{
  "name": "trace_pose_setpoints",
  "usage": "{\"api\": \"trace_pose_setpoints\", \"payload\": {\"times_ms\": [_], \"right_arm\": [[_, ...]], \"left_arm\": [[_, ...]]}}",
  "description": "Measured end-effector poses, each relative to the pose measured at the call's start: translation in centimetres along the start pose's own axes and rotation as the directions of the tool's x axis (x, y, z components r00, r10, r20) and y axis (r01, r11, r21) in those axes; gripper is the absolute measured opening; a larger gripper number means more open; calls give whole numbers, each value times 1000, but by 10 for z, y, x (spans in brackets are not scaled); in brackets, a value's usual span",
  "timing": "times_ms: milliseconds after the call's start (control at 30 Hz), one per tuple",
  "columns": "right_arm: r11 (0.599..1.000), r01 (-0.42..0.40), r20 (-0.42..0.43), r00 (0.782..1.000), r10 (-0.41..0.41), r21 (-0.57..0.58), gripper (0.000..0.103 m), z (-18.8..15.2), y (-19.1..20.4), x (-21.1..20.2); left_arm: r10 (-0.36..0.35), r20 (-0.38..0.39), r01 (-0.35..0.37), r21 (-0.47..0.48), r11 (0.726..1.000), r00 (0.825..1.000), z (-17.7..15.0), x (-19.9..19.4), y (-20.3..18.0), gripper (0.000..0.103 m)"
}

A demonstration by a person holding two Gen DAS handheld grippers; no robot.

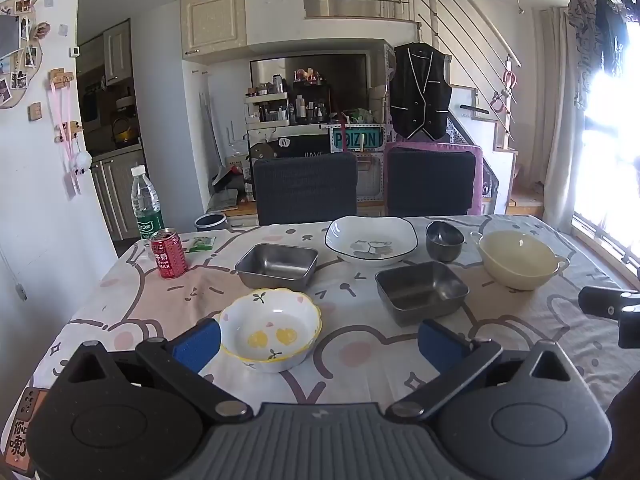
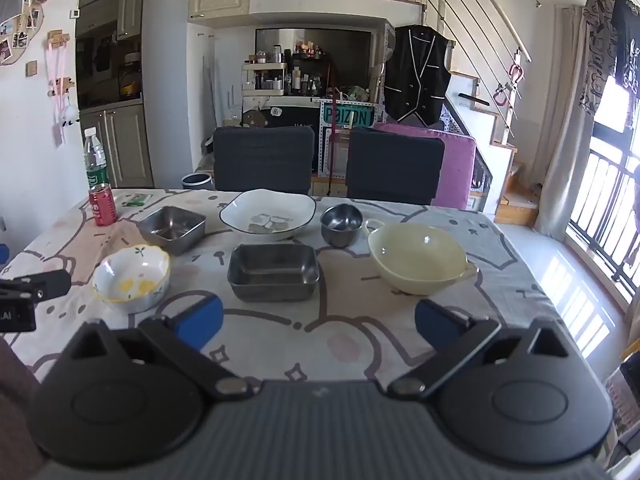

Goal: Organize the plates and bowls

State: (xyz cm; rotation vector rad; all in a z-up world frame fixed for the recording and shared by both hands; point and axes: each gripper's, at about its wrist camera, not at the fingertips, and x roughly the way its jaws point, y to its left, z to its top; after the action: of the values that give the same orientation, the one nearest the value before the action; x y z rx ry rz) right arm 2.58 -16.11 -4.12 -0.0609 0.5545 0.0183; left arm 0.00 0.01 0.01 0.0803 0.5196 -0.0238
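Note:
Six dishes stand apart on the cartoon tablecloth [image 1: 360,360]. A white scalloped bowl with yellow fruit [image 1: 270,330] [image 2: 132,278] is nearest on the left. Behind it are two square steel trays [image 1: 277,266] [image 1: 421,291], a white square plate [image 1: 371,243] [image 2: 268,214], a small round steel bowl [image 1: 444,240] [image 2: 341,225] and a pale yellow two-handled bowl [image 1: 519,258] [image 2: 418,258]. My left gripper [image 1: 318,342] hovers open just in front of the scalloped bowl. The right gripper [image 2: 319,322] is open too, empty, short of the nearer steel tray [image 2: 273,272].
A red drink can [image 1: 168,254] [image 2: 103,205], a water bottle [image 1: 146,202] [image 2: 95,160] and a green packet [image 1: 202,244] sit at the far left corner. Two dark chairs [image 1: 306,186] [image 1: 432,182] stand behind the table. A window [image 2: 600,200] lies to the right.

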Motion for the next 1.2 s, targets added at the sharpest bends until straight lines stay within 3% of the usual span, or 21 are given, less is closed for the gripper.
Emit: {"api": "trace_pose_setpoints", "payload": {"times_ms": [1200], "right_arm": [[1000, 3, -5, 1000, -3, -5, 103, -2, 0, 1]], "left_arm": [[-5, 0, 5, 0, 1000, 1000, -5, 5, -10, 103]]}}
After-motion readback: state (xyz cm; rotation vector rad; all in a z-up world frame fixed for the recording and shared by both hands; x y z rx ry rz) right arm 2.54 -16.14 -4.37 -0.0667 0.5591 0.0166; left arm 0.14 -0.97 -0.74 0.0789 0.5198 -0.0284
